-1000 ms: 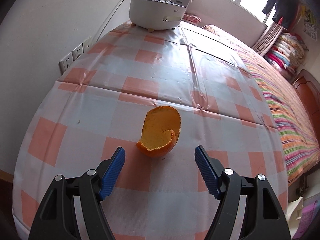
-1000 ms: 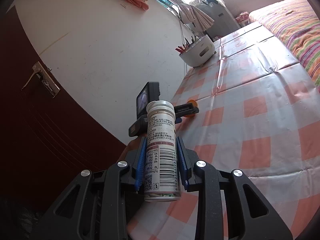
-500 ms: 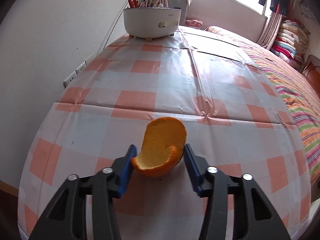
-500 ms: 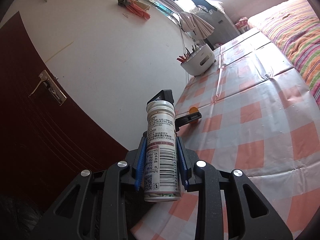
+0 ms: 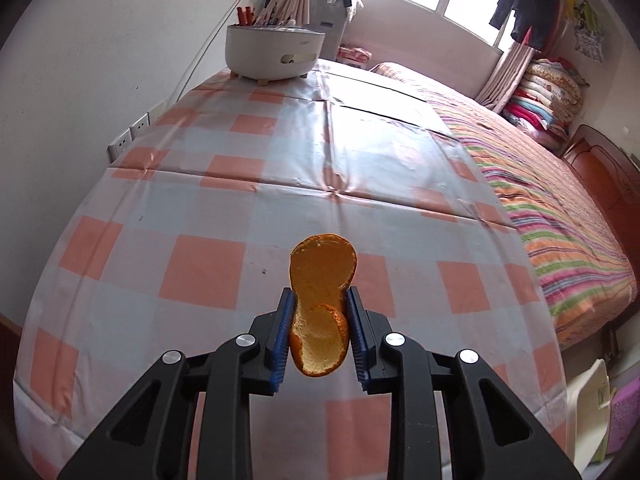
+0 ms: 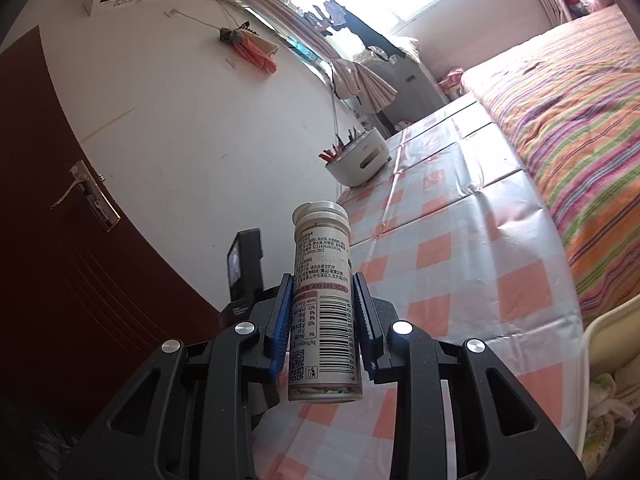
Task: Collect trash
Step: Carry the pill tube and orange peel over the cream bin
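An orange peel [image 5: 320, 304], curled and squeezed narrow, sits between the blue pads of my left gripper [image 5: 318, 300], which is shut on it just above the checked tablecloth [image 5: 200, 264]. My right gripper [image 6: 322, 284] is shut on a white tablet tube [image 6: 322, 300] with a white cap and a barcode label, held upright over the table's near left corner. Behind the tube, the black body of the left gripper [image 6: 245, 272] shows in the right wrist view; its fingers and the peel are hidden there.
A white pot [image 5: 272, 54] with red sticks stands at the table's far end by the wall. A striped bed [image 5: 552, 208] runs along the table's right side. Wall sockets [image 5: 128, 138] are on the left. A dark red door [image 6: 60, 240] stands left of the table.
My left gripper moved forward around the peel and shut on it, squeezing it narrow and lifting it slightly. My right gripper, still holding the tube, drew back and tipped up a little.
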Motion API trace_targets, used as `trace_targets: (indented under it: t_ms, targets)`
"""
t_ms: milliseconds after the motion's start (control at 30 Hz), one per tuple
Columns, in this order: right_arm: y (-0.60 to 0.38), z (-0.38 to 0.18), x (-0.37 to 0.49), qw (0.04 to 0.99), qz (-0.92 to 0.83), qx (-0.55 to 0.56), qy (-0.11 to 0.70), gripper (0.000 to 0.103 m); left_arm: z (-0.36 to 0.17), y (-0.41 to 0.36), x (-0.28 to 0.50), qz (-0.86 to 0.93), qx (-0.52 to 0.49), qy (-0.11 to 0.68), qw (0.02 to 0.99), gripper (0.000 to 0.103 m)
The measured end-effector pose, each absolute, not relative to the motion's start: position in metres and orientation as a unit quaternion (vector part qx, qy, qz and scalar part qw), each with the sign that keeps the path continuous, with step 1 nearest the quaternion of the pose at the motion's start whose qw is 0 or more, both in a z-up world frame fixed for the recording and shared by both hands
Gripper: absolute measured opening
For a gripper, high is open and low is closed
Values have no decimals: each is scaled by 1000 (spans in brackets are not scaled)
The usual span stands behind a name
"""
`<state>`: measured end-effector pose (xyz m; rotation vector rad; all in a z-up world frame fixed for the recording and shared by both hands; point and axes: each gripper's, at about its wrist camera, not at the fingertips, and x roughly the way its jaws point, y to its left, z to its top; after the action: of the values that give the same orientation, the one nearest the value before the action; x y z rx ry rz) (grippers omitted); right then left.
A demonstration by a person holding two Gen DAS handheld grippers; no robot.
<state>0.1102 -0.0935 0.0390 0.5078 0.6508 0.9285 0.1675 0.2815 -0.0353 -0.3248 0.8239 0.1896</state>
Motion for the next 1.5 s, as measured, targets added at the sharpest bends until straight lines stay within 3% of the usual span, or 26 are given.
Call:
trace_targets:
  t_ms: [633,1500]
  targets:
    - [-177,24,94,885,315,195,282,28,13,112,104,-111,-101,363,920,26]
    - [-264,-15,109,910,132,208,334,31,7,-10,91,-216,-57,388,894,26]
